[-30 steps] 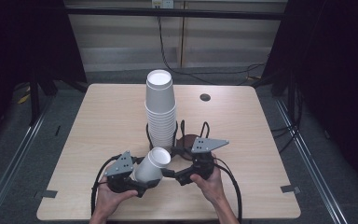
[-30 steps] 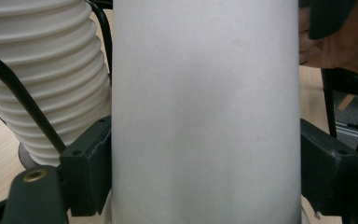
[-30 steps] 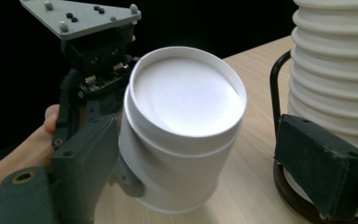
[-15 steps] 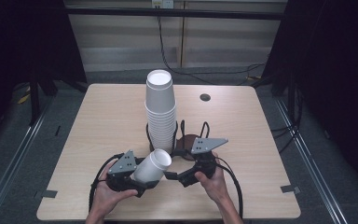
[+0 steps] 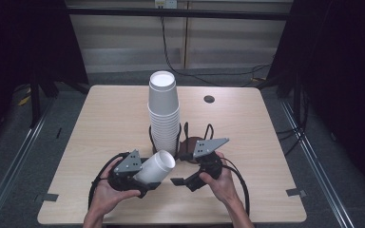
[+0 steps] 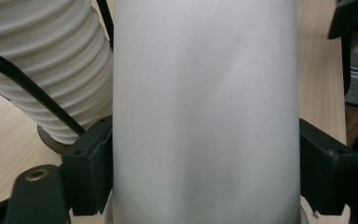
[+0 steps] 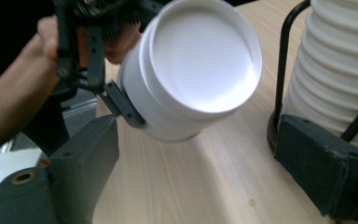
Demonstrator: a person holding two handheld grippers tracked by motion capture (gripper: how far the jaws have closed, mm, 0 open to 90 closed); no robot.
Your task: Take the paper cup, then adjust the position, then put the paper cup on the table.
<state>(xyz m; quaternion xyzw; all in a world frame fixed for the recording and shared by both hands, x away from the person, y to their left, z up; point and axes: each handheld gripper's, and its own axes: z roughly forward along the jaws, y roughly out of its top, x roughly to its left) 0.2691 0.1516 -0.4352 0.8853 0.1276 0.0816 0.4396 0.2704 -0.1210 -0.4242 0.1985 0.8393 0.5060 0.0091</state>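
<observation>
One white cup (image 5: 156,166) sat clamped in my left gripper (image 5: 134,175); my right gripper (image 7: 193,154) stood wide, empty.

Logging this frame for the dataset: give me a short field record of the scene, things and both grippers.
surface: light wooden table
stack: tall stack of white paper cups, upright in a black wire holder on a round brown base
held item: single white paper cup, tilted on its side, flat closed end toward the right gripper
left gripper: fingers pressed on the cup's sides
right gripper: fingers apart, nothing between them
table extra: small dark round spot near the far edge
</observation>
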